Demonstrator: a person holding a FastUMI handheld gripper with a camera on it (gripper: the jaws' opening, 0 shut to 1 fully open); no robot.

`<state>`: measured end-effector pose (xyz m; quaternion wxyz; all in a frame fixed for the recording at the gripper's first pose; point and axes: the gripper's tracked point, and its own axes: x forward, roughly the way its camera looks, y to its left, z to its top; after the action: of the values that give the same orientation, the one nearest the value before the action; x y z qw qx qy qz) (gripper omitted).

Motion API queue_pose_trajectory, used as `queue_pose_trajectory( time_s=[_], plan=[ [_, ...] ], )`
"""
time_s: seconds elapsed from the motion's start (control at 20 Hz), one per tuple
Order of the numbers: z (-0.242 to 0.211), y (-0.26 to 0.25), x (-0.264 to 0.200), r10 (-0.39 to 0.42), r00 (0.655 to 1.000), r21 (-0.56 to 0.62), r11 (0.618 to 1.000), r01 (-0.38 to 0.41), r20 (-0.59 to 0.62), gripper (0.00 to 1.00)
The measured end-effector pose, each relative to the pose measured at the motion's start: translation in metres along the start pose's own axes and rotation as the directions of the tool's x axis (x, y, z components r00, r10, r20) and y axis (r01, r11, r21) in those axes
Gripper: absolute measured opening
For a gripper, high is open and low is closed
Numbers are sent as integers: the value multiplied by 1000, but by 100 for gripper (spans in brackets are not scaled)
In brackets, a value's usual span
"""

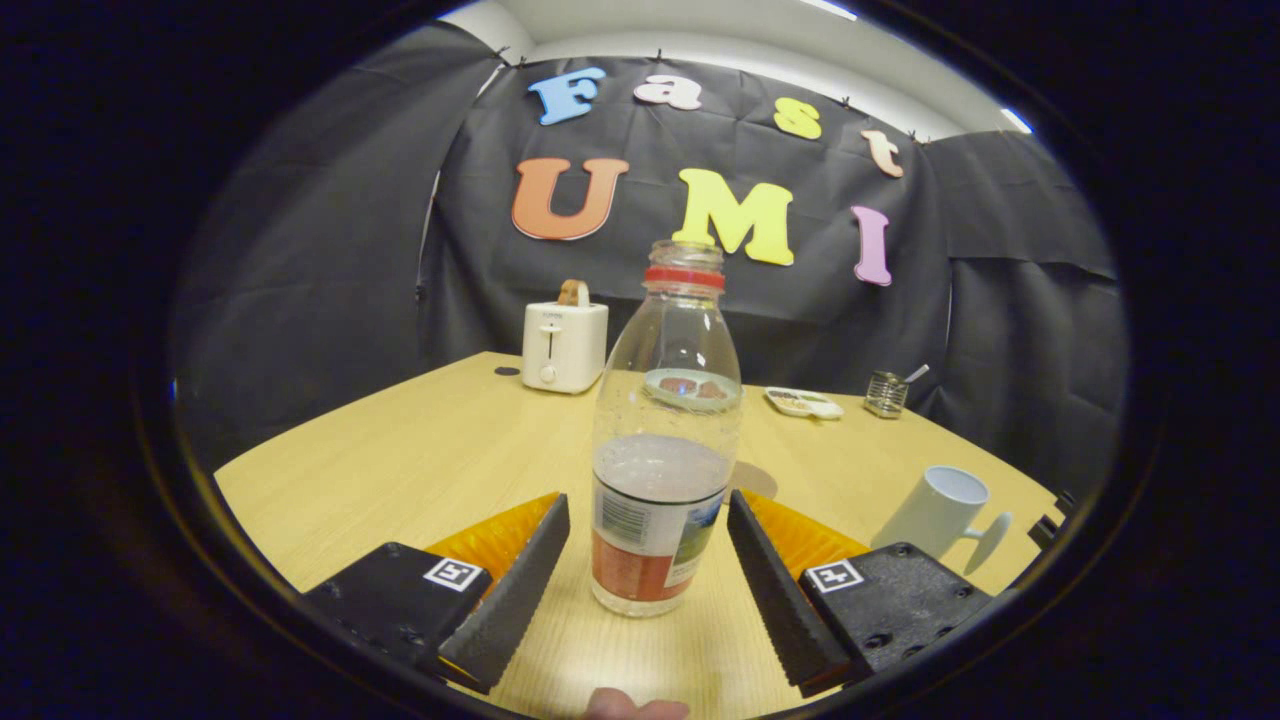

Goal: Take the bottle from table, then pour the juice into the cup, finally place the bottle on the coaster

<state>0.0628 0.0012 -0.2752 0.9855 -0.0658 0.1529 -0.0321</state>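
Two fingers of the tool (648, 575) stand wide apart, flanking the bottle (662, 440) without touching it; nothing is gripped. It stands upright on the tabletop (400, 470), uncapped, partly filled. Its clear plastic looks light, smooth and likely to dent, so the labelled lower body seems the surest hold. Beyond the right finger sits the cup (940, 510).
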Motion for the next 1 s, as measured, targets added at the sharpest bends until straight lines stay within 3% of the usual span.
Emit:
queue_pose_trajectory(
  time_s=[0.3,0.5,0.55,0.7,1.0],
  plan=[
    [5,-9,16,-3,1000,65,998,2,23,100],
    [4,-15,21,-6,1000,122,992,4,20,89],
    [4,-14,20,-1,1000,119,993,-1,15,82],
    [6,-15,18,14,1000,114,993,-13,-9,79],
    [50,-26,2,47,998,325,944,-59,44,77]
  ],
)
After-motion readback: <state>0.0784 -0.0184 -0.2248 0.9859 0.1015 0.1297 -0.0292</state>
